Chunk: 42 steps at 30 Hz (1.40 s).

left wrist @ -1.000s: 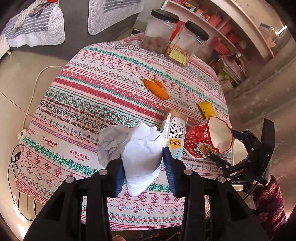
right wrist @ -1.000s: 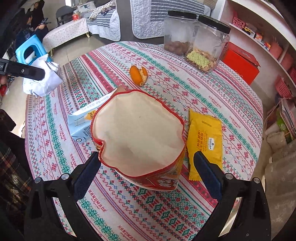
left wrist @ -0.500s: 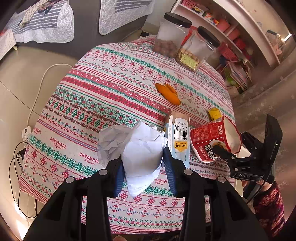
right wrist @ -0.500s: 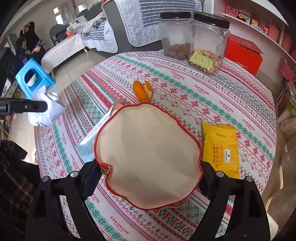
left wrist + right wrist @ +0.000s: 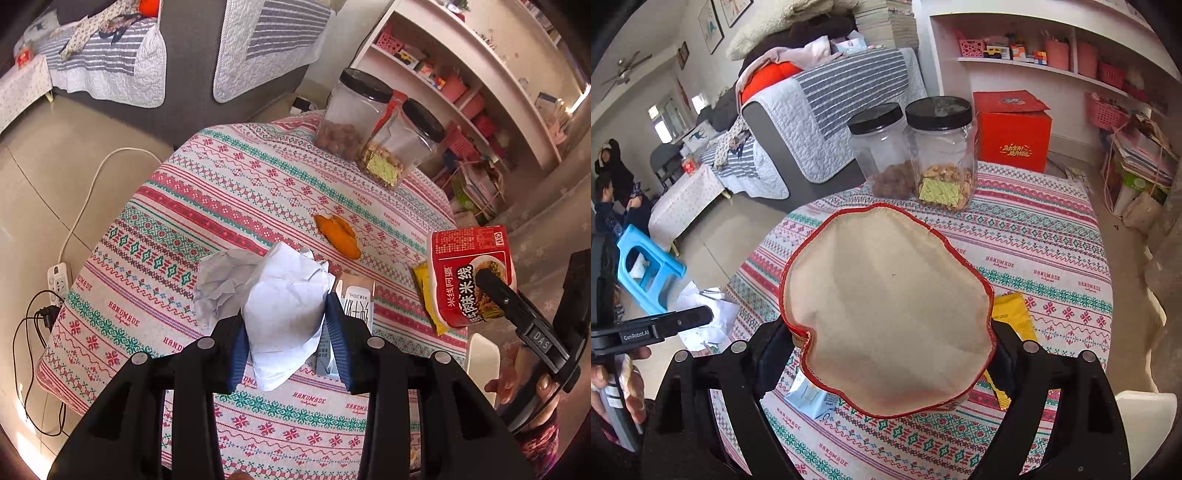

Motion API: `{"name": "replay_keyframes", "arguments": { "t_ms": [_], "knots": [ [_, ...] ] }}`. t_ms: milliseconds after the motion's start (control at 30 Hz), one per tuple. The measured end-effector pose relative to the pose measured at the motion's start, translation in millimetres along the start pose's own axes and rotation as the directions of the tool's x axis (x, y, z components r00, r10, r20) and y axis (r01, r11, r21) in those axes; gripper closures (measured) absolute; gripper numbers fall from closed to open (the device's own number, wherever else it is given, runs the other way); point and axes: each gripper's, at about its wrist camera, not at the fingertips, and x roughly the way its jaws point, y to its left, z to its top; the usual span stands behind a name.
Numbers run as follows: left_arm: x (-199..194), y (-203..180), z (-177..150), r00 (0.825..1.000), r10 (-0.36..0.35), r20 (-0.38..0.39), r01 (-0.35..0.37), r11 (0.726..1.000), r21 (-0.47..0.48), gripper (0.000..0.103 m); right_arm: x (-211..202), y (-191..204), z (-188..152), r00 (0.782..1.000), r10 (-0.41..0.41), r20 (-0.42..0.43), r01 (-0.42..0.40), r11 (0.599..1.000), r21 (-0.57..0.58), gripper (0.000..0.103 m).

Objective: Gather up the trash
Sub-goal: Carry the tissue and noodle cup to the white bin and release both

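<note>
Above the round table with the red-and-green patterned cloth (image 5: 236,206), both grippers carry trash clear of the surface. Left gripper (image 5: 288,332): its blue-padded jaws are closed on a crumpled white paper wad (image 5: 280,306), which fills the gap between the pads and spills out ahead of and below them. Right gripper (image 5: 892,350): its jaws stand wide and press on the two sides of a red paper noodle cup with a cream-coloured inside (image 5: 886,306), whose open mouth faces the camera; in the left wrist view the same cup (image 5: 469,273) hangs beyond the table's right edge. On the table, a blue-and-white drink carton (image 5: 356,299) lies just behind the paper wad, a flat yellow snack packet (image 5: 424,295) lies beside the carton, an orange peel (image 5: 338,236) lies nearer the centre, and two clear plastic jars with black lids (image 5: 373,129) stand at the far edge.
</note>
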Motion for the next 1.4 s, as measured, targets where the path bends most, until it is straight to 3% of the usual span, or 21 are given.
{"name": "replay_keyframes", "arguments": {
  "t_ms": [267, 467, 633, 1100, 1400],
  "knots": [
    [-14, -15, 9, 0.989, 0.028, 0.145, -0.027, 1.0, -0.01, 0.064, -23, 10, -2, 0.993, -0.096, 0.063, 0.09, 0.991, 0.096, 0.019],
    [-28, -34, 7, 0.965, 0.055, 0.255, -0.06, 0.998, 0.013, 0.064, -43, 11, -8, 0.978, -0.178, 0.108, 0.162, 0.977, 0.141, 0.019],
    [-34, -49, 5, 0.943, 0.079, 0.324, -0.092, 0.995, 0.026, 0.064, -62, 6, -11, 0.966, -0.207, 0.152, 0.177, 0.966, 0.188, 0.019],
    [-32, -85, -2, 0.939, 0.016, 0.343, -0.046, 0.996, 0.079, 0.064, -108, -21, -34, 0.926, -0.308, 0.221, 0.244, 0.93, 0.275, 0.019],
    [-20, -107, -10, 0.943, -0.001, 0.332, -0.038, 0.993, 0.112, 0.064, -143, -65, -52, 0.872, -0.427, 0.237, 0.313, 0.861, 0.401, 0.019]
  ]
}}
